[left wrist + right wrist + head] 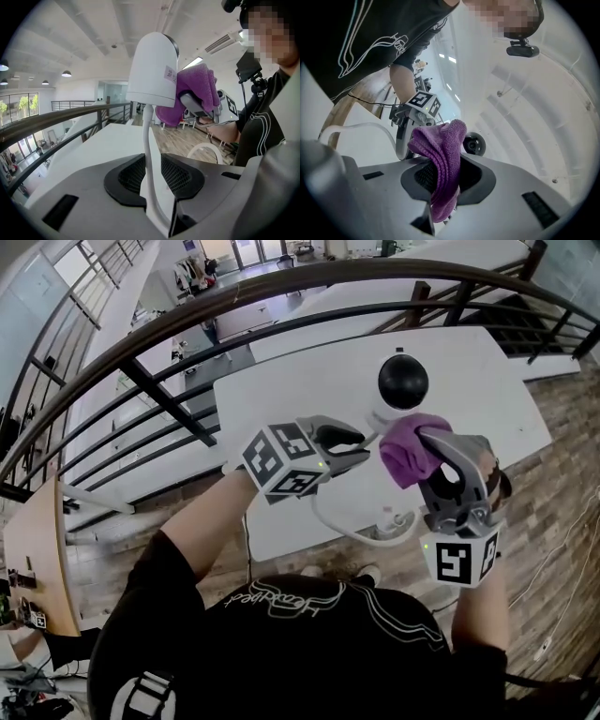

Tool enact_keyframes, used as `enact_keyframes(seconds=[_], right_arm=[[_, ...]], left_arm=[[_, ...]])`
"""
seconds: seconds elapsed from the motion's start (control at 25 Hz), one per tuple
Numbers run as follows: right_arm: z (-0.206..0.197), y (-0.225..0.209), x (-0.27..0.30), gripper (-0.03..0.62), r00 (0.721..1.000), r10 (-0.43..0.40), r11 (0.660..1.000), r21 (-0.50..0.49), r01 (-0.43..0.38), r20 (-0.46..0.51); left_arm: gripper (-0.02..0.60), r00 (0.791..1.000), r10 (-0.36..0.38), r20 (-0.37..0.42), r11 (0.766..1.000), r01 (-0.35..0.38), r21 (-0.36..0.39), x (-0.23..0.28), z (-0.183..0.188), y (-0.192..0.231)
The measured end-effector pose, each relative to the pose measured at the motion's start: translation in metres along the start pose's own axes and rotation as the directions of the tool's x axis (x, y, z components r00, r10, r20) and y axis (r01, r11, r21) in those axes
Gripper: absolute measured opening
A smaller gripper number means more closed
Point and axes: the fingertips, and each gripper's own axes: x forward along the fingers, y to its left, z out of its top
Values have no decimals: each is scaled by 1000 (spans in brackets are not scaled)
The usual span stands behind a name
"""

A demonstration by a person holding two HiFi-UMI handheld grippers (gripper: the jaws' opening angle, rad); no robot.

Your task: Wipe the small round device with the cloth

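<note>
The small round device (403,381) is a white head with a black dome face on a thin white bendable stem (147,140). My left gripper (361,442) is shut on that stem just below the head and holds it above the white table (478,371). My right gripper (427,444) is shut on a bunched purple cloth (408,454). The cloth (192,89) lies against the side of the device's white head (152,70). In the right gripper view the cloth (440,159) hangs between the jaws, and the black dome (472,144) shows just past it.
The stem runs down to a white ring base (389,531) near the table's front edge. A dark curved railing (187,324) crosses behind the table, with a drop to a lower floor beyond. The person's body fills the bottom of the head view.
</note>
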Motion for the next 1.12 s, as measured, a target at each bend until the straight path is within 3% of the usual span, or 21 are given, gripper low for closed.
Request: enact_keyframes(seconds=[0.24, 0.44, 0.56, 0.76, 0.88, 1.12], right_arm=[[-3, 16, -3, 61, 998, 60, 998, 25, -60, -14], [-8, 39, -5, 61, 984, 160, 987, 36, -158, -77], [-9, 45, -9, 61, 979, 176, 983, 75, -169, -104], [5, 38, -27, 61, 984, 159, 967, 212, -139, -82], [16, 25, -37, 61, 990, 139, 923, 365, -125, -14], [2, 10, -50, 61, 993, 115, 874, 475, -101, -1]], left_arm=[[109, 1000, -21, 11, 1000, 21, -4, 2, -1, -2], [103, 999, -31, 39, 1000, 31, -5, -2, -2, 0], [95, 998, -33, 57, 999, 33, -4, -2, 1, 4], [89, 997, -27, 67, 1000, 27, 5, -3, -1, 4], [67, 998, -17, 67, 1000, 16, 5, -4, 0, 4], [58, 999, 28, 20, 1000, -28, 2, 2, -3, 8]])
